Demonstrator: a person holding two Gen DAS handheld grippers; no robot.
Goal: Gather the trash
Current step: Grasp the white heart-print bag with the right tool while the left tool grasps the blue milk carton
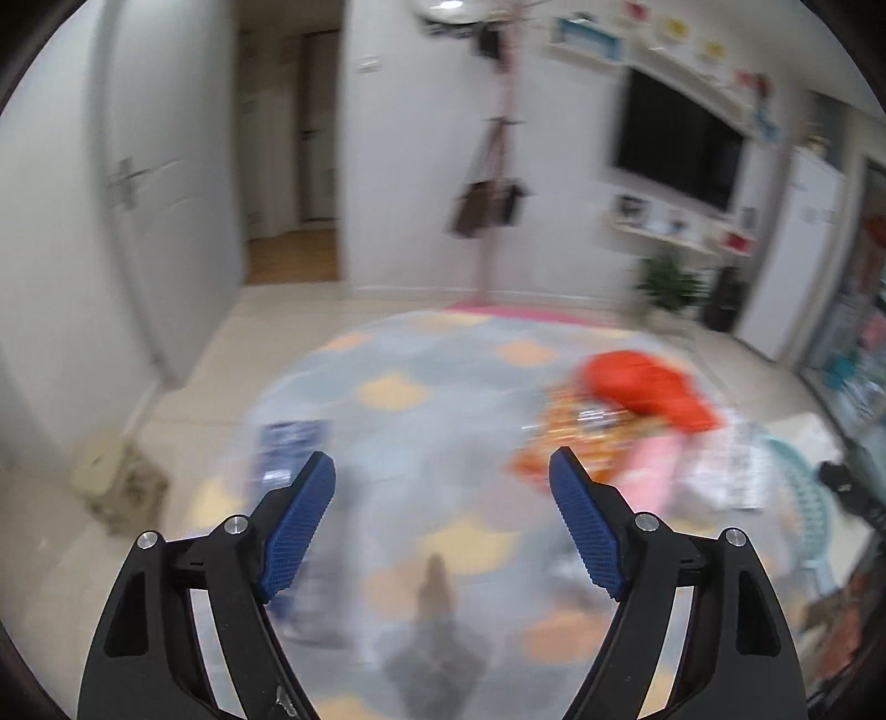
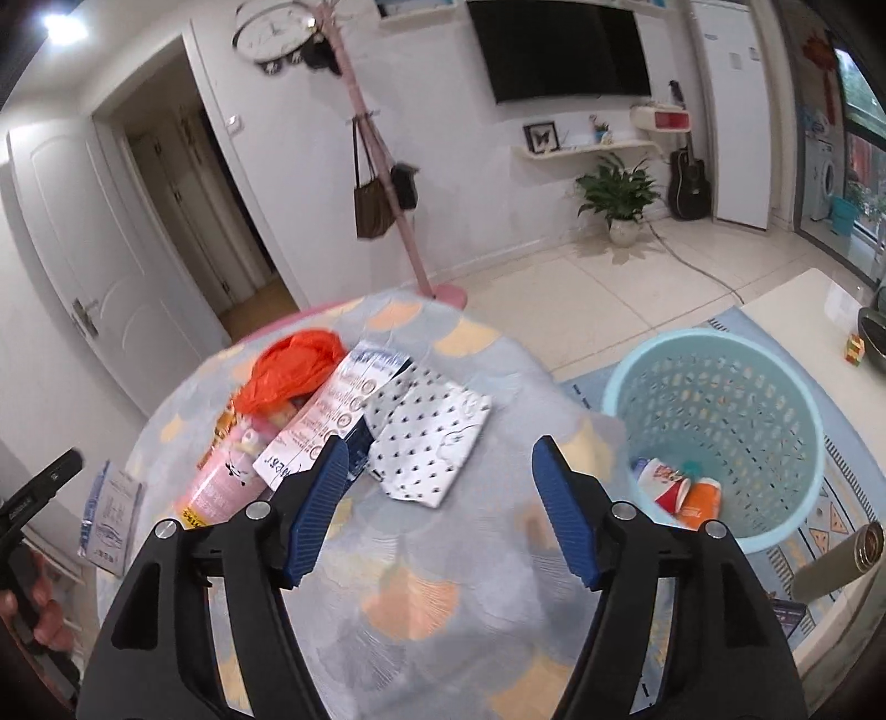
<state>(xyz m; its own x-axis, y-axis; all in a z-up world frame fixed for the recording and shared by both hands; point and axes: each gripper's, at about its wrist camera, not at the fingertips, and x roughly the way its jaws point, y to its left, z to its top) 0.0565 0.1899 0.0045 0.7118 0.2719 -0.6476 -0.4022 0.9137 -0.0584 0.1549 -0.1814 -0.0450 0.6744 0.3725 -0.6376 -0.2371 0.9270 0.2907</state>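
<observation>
Pastel tabletop, bright litter

The tabletop (image 2: 443, 581) is grey-blue with orange and yellow scallops; an orange bag (image 2: 293, 365), a white black-dotted wrapper (image 2: 429, 437), a pale blue basket (image 2: 714, 437).

Two black plastic grippers, left gripper (image 1: 442, 471) and right gripper (image 2: 440, 459), ribbed blue pads (image 2: 317, 509) lining the jaws, silver screws (image 2: 620, 510) behind them

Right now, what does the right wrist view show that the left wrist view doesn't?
Only the right wrist view: the whole light blue basket on the floor beside the table, with red and orange cups inside; a guitar against the wall; a wall clock.

Only the left wrist view: a small beige object on the floor at left, too blurred to name.

Both: the round table, the orange plastic bag, a pink tube, the TV, the potted plant, and an open, empty claw.
</observation>
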